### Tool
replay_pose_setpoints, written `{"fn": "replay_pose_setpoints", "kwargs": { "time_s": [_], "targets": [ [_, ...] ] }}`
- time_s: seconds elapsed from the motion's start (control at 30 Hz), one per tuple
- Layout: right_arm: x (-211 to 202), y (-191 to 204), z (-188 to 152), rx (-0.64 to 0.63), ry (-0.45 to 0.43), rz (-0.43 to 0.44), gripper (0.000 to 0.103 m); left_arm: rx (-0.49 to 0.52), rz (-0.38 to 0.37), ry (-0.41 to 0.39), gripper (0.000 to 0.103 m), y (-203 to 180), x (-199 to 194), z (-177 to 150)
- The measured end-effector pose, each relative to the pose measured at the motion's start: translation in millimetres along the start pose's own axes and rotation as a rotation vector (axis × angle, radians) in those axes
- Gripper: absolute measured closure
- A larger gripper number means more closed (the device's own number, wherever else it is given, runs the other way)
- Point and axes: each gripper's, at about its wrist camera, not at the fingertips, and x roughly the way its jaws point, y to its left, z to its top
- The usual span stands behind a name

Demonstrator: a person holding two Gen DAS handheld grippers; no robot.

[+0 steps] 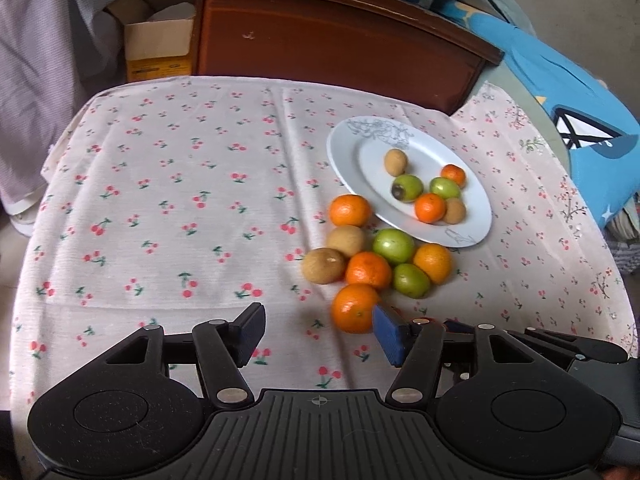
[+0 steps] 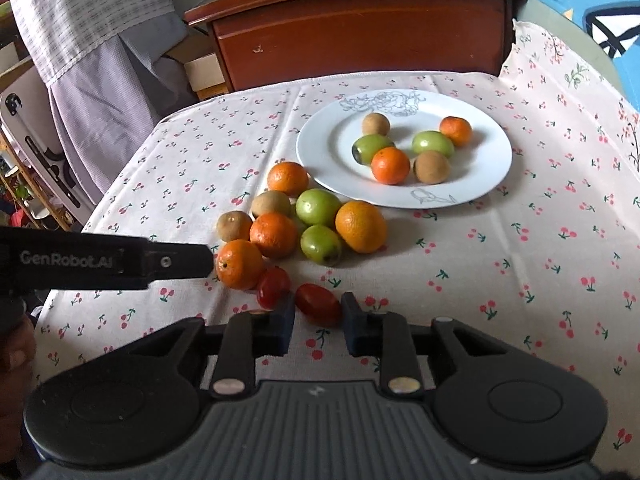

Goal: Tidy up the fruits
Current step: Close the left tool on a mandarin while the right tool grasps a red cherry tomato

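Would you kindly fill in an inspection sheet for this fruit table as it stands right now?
Surface: table under a cherry-print cloth, creased but lying flat.
Job's things: white plate holding six small fruits: two orange, two green, two brown. A loose pile of orange, green and brown fruits lies on the cloth beside the plate's near-left rim. Two red tomatoes lie nearest the right gripper; one tomato sits between its fingers.
Clutter: nothing seen on the cloth.
Grippers: left gripper open, beside the nearest orange; right gripper open around the tomato, contact unclear.
Cables: nothing seen.
Surroundings: wooden headboard, cardboard box, blue fabric.
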Motion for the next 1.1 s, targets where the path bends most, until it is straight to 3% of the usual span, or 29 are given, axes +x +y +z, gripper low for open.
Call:
{"fn": "replay_pose_setpoints", "kwargs": {
  "time_s": [0.2,0.57,0.7,0.73,1.1],
  "targets": [
    [-6.1,-4.3,-1.5,0.018,-0.002,-0.008,0.079,0.014,-0.046,-0.003,0.046,-9.7,9.8,-1.2],
    [-6.4,-11.1,-2.7,0.062,0.009,-0.020,0.079,-0.005,-0.057,-0.002,0.055,-14.6,26.9,-1.9],
    [-6.4,-11.0,-2.9,0.062,0.008,-0.021,0.079,-0.023,-0.075,-0.008,0.068,-14.2,27.0,-0.6],
    [-6.5,-11.1,-2.7,0.062,0.008,-0.021,0.079,-0.026,-0.072,-0.011,0.075,-13.7,26.8,-0.2],
    [-6.0,-10.8,-2.2,0.063,0.003,-0.024,0.079,-0.005,-0.054,-0.005,0.074,-14.6,28.7,-2.5]
  ]
}}
